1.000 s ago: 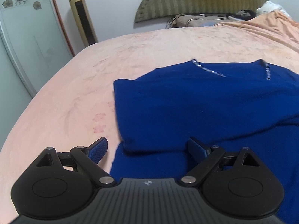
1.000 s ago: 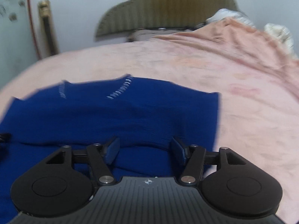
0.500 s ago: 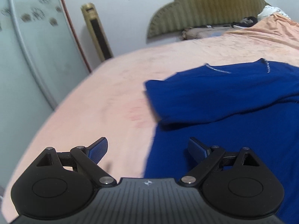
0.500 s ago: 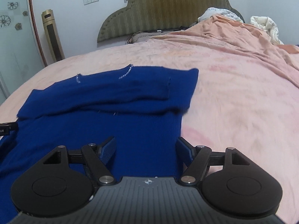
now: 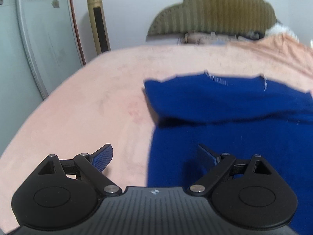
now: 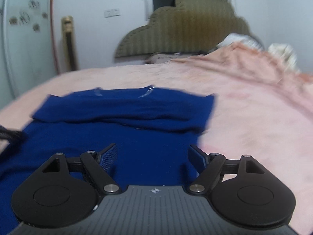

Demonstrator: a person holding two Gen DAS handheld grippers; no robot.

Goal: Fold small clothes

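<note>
A dark blue knit garment (image 5: 225, 105) lies flat on the pink bed, its sleeves folded across the chest below the neckline; it also shows in the right wrist view (image 6: 125, 117). My left gripper (image 5: 155, 155) is open and empty, low over the garment's left edge, one finger over the bedspread and one over the cloth. My right gripper (image 6: 153, 155) is open and empty, low over the garment's lower right part near its right edge. The left gripper's tip (image 6: 7, 135) shows at the left edge of the right wrist view.
The pink bedspread (image 5: 88, 101) spreads all around the garment. A padded headboard (image 5: 213, 13) and rumpled bedding (image 6: 254, 62) lie at the far end. A gold tower fan (image 5: 97, 21) and a glass door (image 5: 39, 39) stand at the left.
Both grippers have pulled back toward me from the folded sleeves, staying open. The garment now lies farther away in both views, with its lower body below the fingers.
</note>
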